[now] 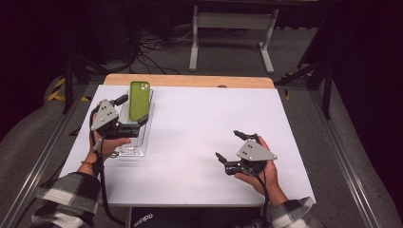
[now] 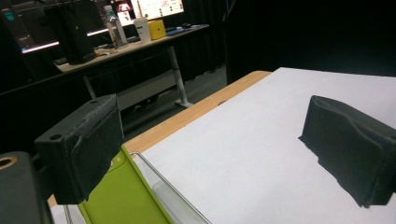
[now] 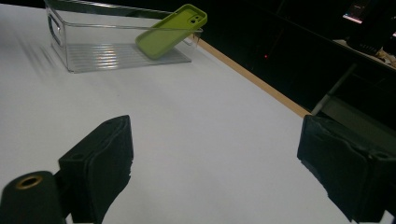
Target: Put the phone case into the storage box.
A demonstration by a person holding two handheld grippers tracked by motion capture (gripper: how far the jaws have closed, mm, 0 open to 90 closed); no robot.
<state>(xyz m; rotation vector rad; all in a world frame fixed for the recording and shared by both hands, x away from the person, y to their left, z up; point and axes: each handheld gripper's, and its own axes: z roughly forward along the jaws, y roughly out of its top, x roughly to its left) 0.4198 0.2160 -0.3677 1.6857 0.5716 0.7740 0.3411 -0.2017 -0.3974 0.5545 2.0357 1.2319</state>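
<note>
Item 1: phone case, lime green, matte, rounded corners w/ square camera cut-out at far end. Lay tilted in a clear plastic bin, far end propped on the bin's far rim, near end down inside. Bin was rectangular, thin-walled, ribbed floor, handle slot in one end wall; stood near the desk's left edge, toward the far-left corner.

Item 2: left gripper, black body, grey three-cornered plate on top, padded block jaws w/ rough foam-like faces. Jaws were released, spread wide, one just beside the case's left side, the other over the bin's right side; nothing grasped.

Item 3: right gripper, same build. Jaws were released, wide apart, empty; hovered near the desk's near-right corner, well apart from the bin.

Item 4: desk, flat white top, pale wood strip along far edge.
</note>
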